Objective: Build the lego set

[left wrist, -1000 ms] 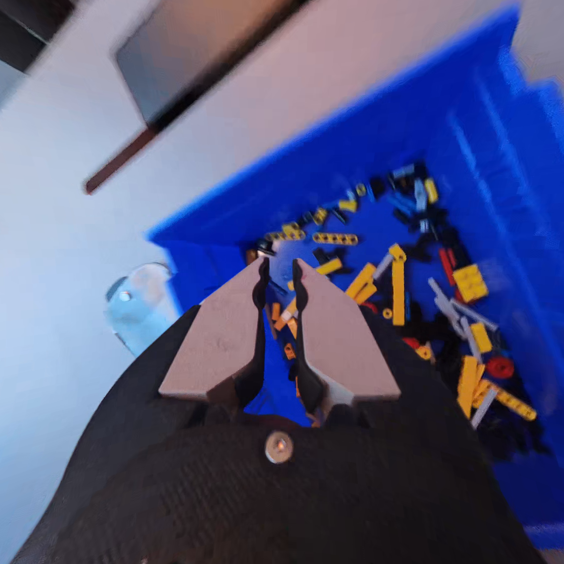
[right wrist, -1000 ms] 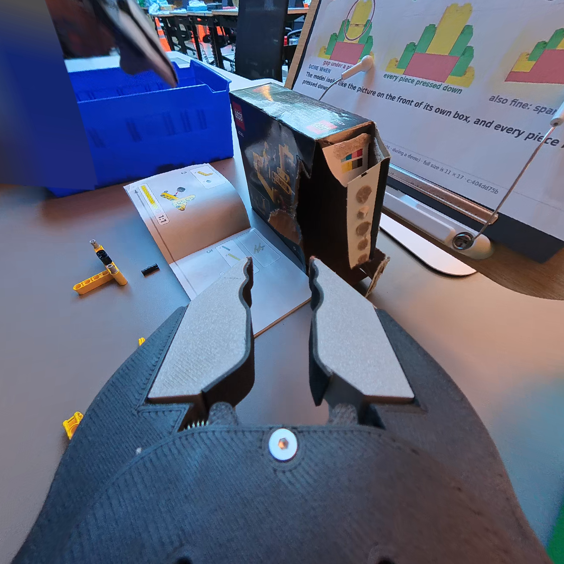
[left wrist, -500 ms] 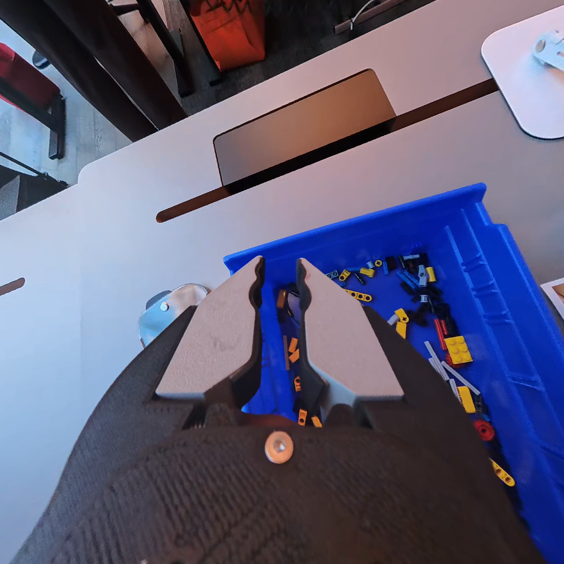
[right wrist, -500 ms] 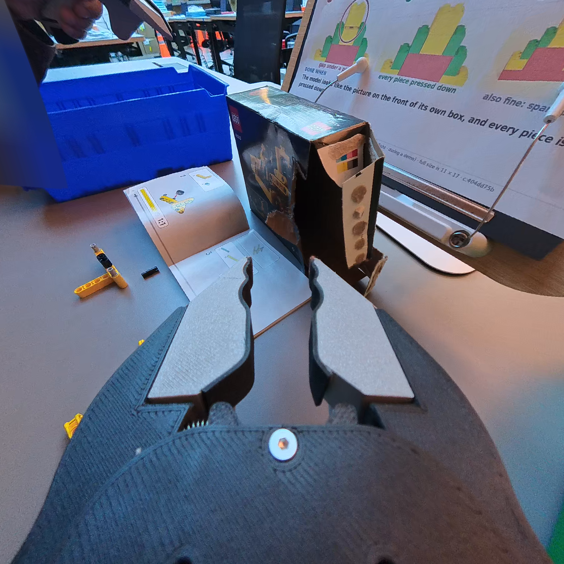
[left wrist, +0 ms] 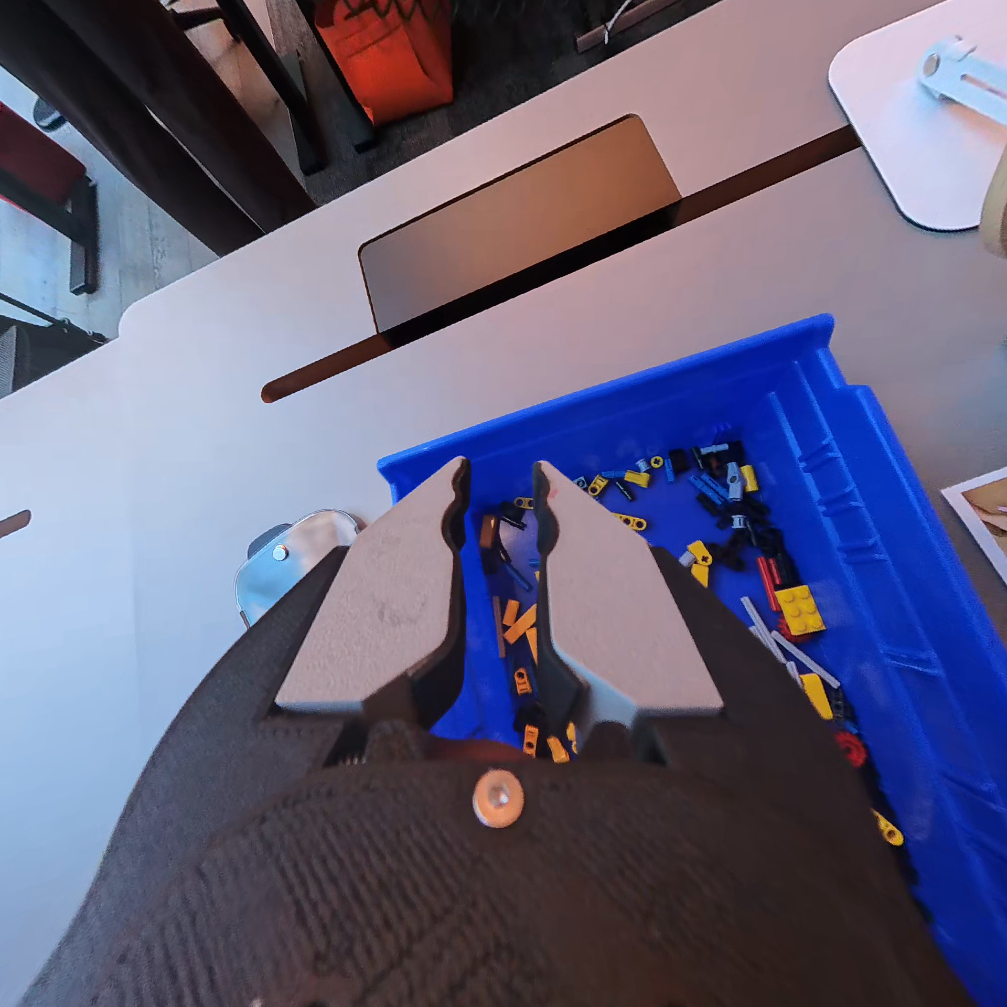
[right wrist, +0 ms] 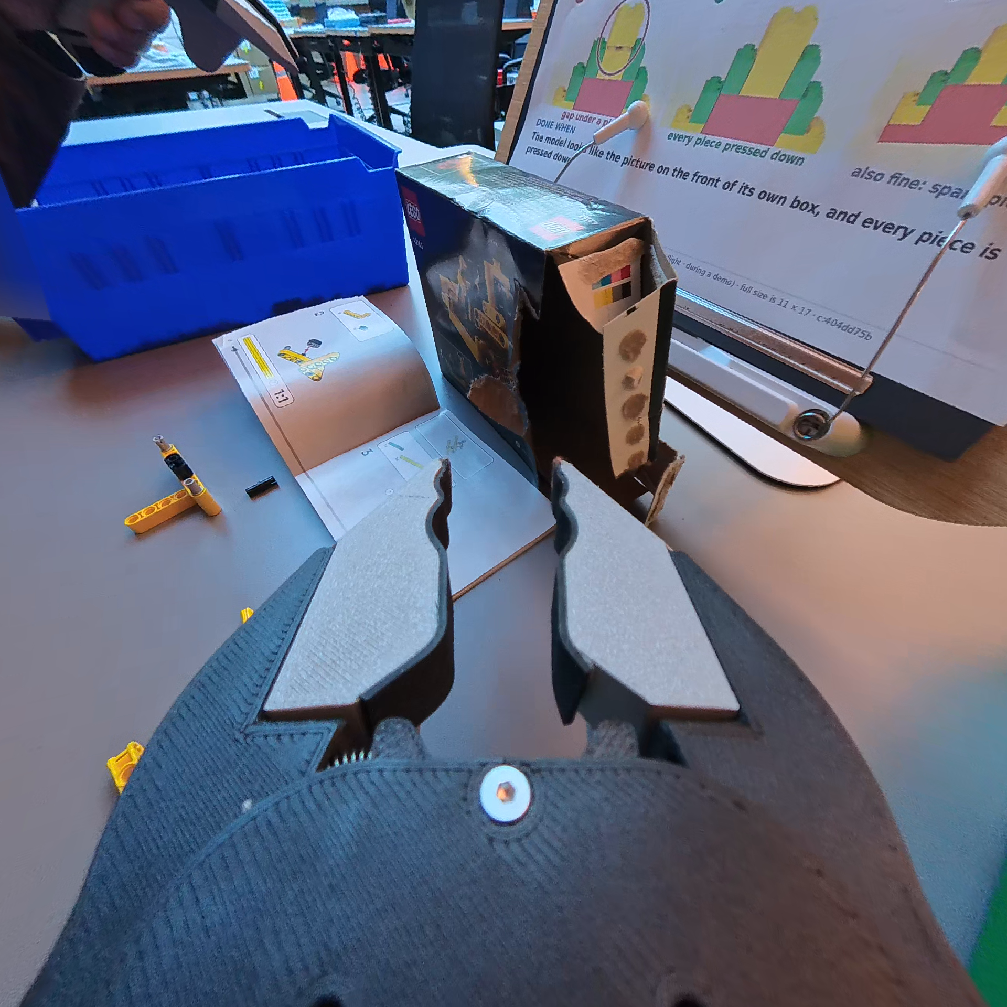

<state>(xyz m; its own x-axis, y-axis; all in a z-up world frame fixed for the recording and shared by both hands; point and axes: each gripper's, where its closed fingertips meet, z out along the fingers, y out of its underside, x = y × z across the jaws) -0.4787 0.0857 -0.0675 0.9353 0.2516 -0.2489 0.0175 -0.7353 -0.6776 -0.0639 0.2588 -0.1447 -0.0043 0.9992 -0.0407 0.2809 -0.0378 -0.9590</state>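
Note:
A blue bin (left wrist: 850,490) holds several loose yellow, black, grey and red lego pieces, among them a yellow studded brick (left wrist: 799,610). My left gripper (left wrist: 500,474) is open and empty, held high above the bin's left end. In the right wrist view the bin (right wrist: 218,256) stands at the back left. My right gripper (right wrist: 500,473) is open and empty, low over the table in front of the open instruction booklet (right wrist: 381,414). A small yellow and black partial assembly (right wrist: 174,490) and a short black pin (right wrist: 261,486) lie on the table left of the booklet.
The dark lego box (right wrist: 534,327) stands upright behind the booklet. A sheet of pictures on a stand (right wrist: 763,136) is at the back right. Small yellow pieces (right wrist: 124,763) lie near my right gripper's left side. A person's hand and the other gripper (right wrist: 180,27) show at top left. Spacing between my two grippers at the tips: around 45 centimetres. The short black pin (right wrist: 261,486) lies some 15 centimetres from my right tips, 40 centimetres from my left tips.
My left gripper has risen up and away from the bin, so the bin looks smaller and the table edge and floor have come into view. My right gripper has barely moved.

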